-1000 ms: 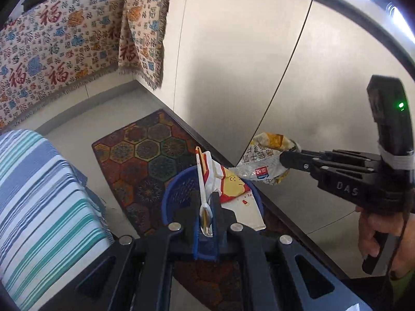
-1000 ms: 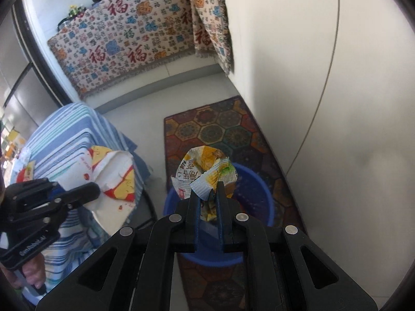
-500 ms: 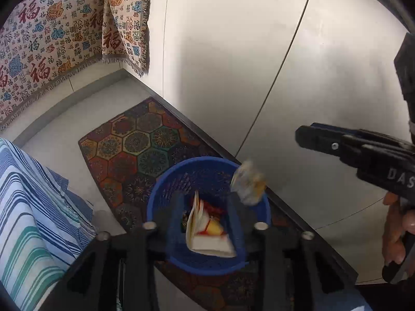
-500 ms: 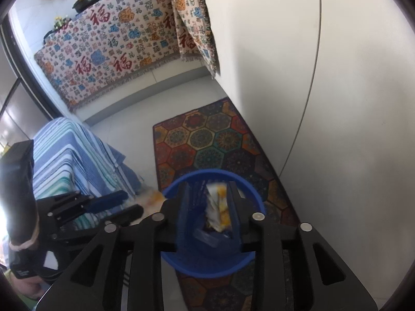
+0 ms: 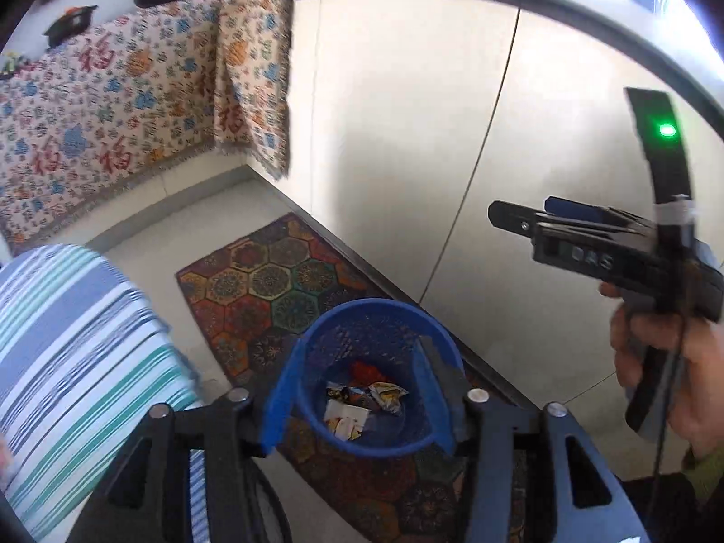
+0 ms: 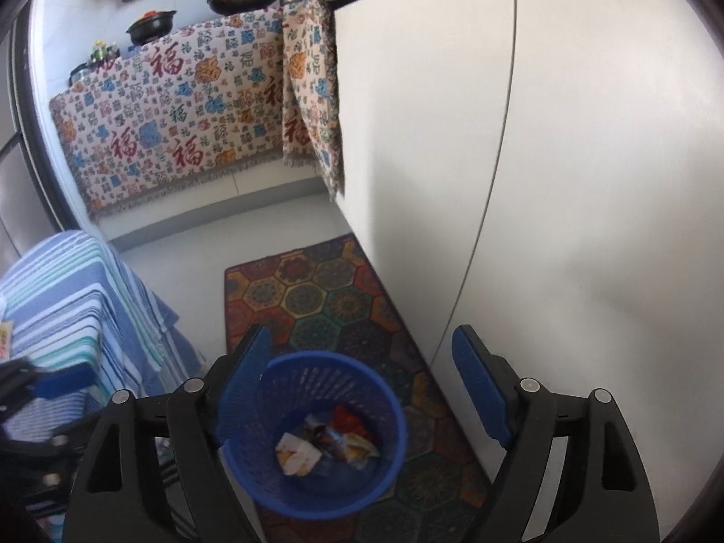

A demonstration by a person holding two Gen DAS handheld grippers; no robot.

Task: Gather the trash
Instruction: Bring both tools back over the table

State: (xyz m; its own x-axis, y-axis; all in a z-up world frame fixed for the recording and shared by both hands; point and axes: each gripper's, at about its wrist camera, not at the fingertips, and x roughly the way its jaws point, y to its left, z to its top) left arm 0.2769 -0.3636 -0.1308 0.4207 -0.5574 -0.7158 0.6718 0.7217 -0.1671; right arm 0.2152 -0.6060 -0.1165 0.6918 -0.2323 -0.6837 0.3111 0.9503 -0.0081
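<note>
Both wrappers have dropped: the crumpled trash (image 6: 326,445) now lies at the bottom of the blue basket (image 6: 271,466). Left gripper (image 5: 359,400) and right gripper (image 6: 371,389) hang above its rim, jaws spread wide, holding nothing. "DAS" reads faintly on the right gripper's side. Beneath is the hexagon rug (image 6: 312,289), wall just right, striped cloth (image 5: 68,339) left, and the 福-printed drape (image 6: 172,131) beyond open floor.

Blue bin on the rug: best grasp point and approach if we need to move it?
Pinch the top rim of the blue bin, coming straight down with one finger inside and one outside. It stands upright and open-topped on the rug; the mesh wall looks thin, while the body is likely too wide to span. Take the wall-free side.
</note>
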